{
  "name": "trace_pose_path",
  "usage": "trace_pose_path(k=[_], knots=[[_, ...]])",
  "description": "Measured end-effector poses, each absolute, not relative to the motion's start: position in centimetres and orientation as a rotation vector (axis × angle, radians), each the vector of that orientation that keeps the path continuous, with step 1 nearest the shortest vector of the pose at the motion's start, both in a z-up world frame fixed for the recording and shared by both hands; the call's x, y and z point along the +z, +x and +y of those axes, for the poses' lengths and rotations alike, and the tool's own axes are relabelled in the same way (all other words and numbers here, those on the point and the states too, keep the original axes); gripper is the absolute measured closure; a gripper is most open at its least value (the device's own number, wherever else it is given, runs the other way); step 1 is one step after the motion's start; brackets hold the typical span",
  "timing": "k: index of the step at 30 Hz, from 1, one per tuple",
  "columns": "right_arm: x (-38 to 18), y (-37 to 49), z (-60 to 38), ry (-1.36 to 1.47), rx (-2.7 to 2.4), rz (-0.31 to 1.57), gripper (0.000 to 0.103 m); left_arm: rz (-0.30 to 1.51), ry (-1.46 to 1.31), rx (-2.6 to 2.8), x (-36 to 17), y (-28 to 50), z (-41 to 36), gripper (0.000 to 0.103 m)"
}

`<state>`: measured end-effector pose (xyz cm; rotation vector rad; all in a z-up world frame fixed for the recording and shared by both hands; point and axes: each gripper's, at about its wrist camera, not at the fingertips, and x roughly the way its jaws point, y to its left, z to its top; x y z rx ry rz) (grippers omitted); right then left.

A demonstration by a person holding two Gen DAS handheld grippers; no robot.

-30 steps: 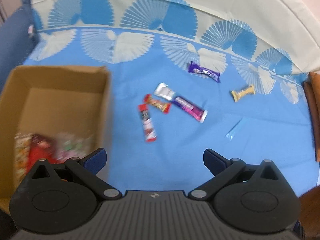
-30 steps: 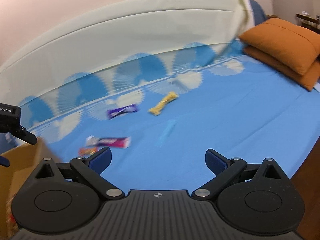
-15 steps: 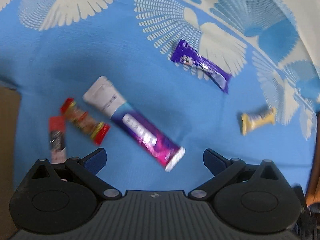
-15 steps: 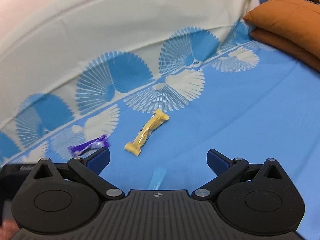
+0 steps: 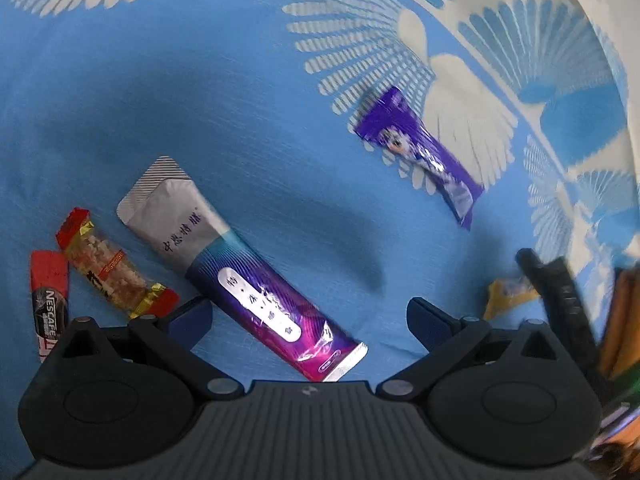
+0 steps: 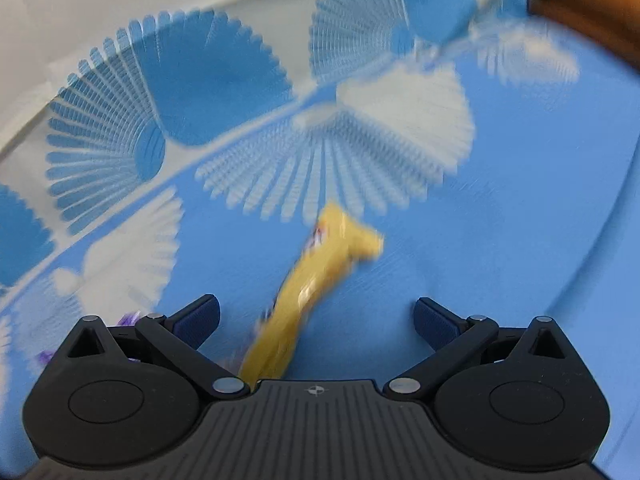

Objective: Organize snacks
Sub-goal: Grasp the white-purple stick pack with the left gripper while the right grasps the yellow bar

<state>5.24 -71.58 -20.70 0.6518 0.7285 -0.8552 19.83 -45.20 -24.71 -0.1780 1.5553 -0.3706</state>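
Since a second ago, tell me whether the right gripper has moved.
Yes. The right gripper has closed in on the yellow snack bar, which lay far ahead on the blue sheet.

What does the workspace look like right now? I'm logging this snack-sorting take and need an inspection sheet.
Surface: blue bedsheet with white fan print, flat.
Job's things: silver-purple sachet, between the left tool's fingers; purple bar, beyond it to the right; red-ended nut bar and Nescafe stick at left, side by side; yellow bar, between the right tool's fingers. All lie loose on the sheet.
Clutter: nothing seen.
Grippers: left tool open, low over the sachet; right tool open, over the yellow bar. Neither holds anything.
Cables: nothing seen.
Surroundings: orange cushion, far right, blurred.
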Motion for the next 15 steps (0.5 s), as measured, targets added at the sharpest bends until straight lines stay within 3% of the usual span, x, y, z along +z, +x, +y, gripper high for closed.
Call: trace_pose_path(k=[2,3,4,5,6,7,11,15], knots=[[-21.1,6.4,-71.3,0.567,-0.864,0.764,0.000,1.571,-0.242,-0.335,-24.8,20.3,-44.6,0.001],[-21.3,6.9,-70.7,0.499,-0.863,0.786,0.003,1.569,-0.257,-0.300,-24.6,20.4,-44.3,0.006],[-21.4,7.2,-70.2,0.434,-0.861,0.811,0.008,1.554,-0.251,-0.247,-24.1,20.3,-43.9,0.029],[-21.2,7.0,-69.4,0.370,-0.843,0.785,0.038,1.536,-0.232,-0.219,-23.6,20.1,-43.6,0.060],[-20.8,6.6,-68.6,0.342,-0.803,0.755,0.079,1.527,-0.225,-0.248,-23.4,20.0,-43.5,0.078],[-20.6,6.4,-68.1,0.317,-0.798,0.766,0.087,1.527,-0.244,-0.299,-23.4,20.0,-43.3,0.086],[-20.3,4.6,-66.6,0.299,-0.793,0.792,0.087,1.512,-0.199,-0.334,-23.2,19.2,-43.1,0.097],[-18.7,1.7,-66.0,0.353,-0.800,0.752,0.087,1.443,-0.137,-0.401,-21.3,17.8,-42.5,0.100]])
